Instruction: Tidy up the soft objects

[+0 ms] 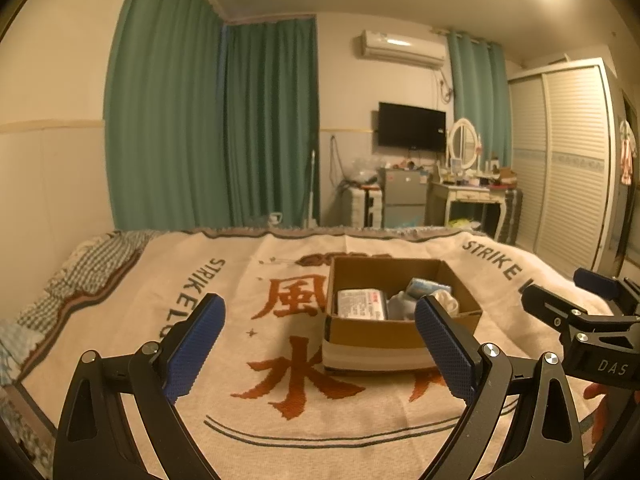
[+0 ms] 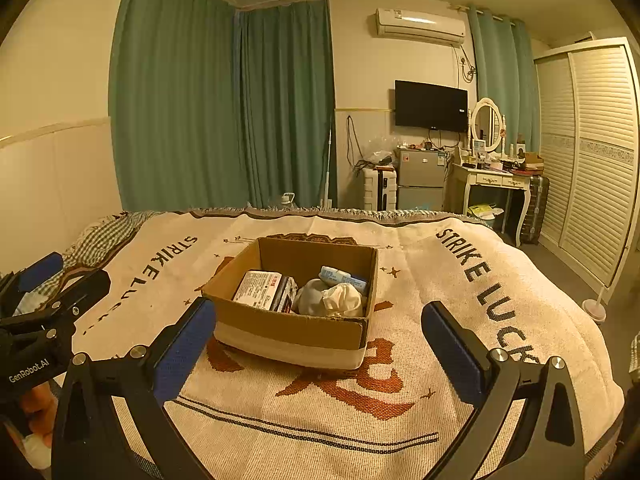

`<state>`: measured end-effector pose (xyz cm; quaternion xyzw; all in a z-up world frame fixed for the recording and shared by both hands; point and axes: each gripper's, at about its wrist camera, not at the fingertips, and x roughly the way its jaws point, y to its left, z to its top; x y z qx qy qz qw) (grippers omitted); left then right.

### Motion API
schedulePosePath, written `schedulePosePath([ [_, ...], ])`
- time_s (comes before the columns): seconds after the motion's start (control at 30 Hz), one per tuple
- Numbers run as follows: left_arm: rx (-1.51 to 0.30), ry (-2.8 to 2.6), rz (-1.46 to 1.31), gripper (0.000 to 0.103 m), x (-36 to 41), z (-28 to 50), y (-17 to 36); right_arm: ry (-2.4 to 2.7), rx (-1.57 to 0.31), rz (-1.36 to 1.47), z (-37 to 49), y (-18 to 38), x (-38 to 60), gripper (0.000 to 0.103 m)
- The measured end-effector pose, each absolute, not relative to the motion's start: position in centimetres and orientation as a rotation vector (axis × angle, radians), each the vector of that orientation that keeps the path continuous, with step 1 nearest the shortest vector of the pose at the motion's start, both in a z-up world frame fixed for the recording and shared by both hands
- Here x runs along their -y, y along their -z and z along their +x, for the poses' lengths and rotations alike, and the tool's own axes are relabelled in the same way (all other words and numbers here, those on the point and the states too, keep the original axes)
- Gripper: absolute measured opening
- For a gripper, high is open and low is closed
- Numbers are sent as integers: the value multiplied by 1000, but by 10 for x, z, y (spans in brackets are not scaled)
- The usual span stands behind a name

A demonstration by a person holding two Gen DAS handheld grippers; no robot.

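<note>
The cardboard box (image 2: pixel 294 304) sits in the middle of the bed, on the cream blanket (image 2: pixel 420 288) with the rust-coloured characters. It is open-topped and already holds the soft things: a white wrapped pack (image 2: pixel 258 289) leaning against its left side, a grey-and-white bundle of cloth (image 2: pixel 330 300) in the middle, and a light blue packet (image 2: pixel 340 276) toward the far right corner. The box looks close to square, so no long axis is clear; in the right wrist view one corner is turned toward the camera and the opening faces straight up. The white pack's long side runs from the near wall toward the far one.

The left gripper (image 1: pixel 320 344) and the right gripper (image 2: pixel 316 350) both hover short of the box with fingers (image 2: pixel 186 348) spread wide and nothing between them.

With nothing loose visible on the blanket, the step in hand is probably tidying the contents. A good approach comes from above, pinching the cloth bundle at its top fold, and steadying the box wall with the other gripper so the light box does not slide.
</note>
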<state>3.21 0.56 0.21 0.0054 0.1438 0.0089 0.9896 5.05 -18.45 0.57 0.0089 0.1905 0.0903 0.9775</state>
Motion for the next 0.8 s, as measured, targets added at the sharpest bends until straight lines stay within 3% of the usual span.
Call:
schedulePosePath([
  [0.8, -296, -15, 8, 97, -8, 33, -2, -176, -398, 18, 54, -4, 183, 103],
])
